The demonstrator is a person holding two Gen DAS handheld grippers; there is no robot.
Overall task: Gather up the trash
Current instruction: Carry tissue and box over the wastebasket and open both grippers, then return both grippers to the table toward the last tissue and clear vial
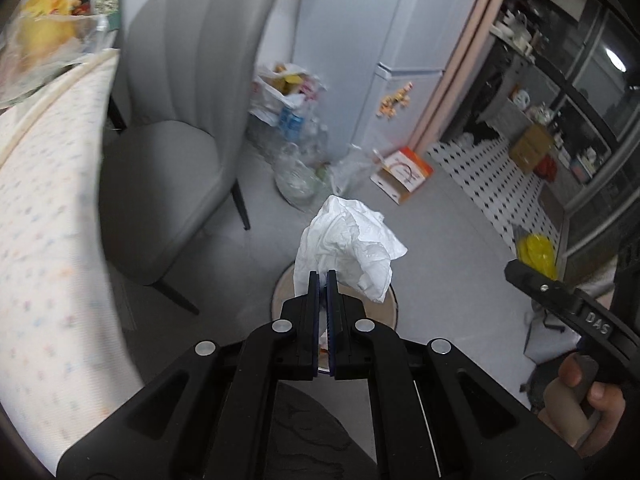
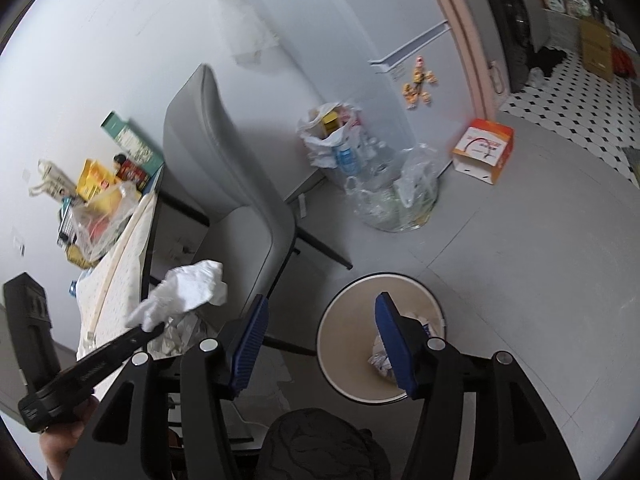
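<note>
You are holding a crumpled white tissue [image 1: 348, 240] in your left claw [image 1: 323, 280]; its blue pads are pressing together on the lower edge of the paper, and the rest is standing up loose above the fingertips. The tissue is hanging above the round trash bin [image 2: 340, 344], toward the bin's chair side. Your right claw [image 2: 320, 328] is standing about half wide with nothing between its pads, and it is hovering right over the bin. Inside the bin some crumpled paper [image 2: 380, 354] is already lying. Just beside the bin the grey chair [image 1: 180, 140] is standing, and beyond the chair, seen from the bin, the tabletop [image 1: 44, 208] with a dotted cloth is carrying plastic bags and boxes. Farther from the bin, against the white wall, a clear plastic bag [image 2: 400, 196] and a white bag with bottles [image 2: 336, 140] are sitting on the floor. Near them an orange and white box [image 2: 484, 148] is lying.
</note>
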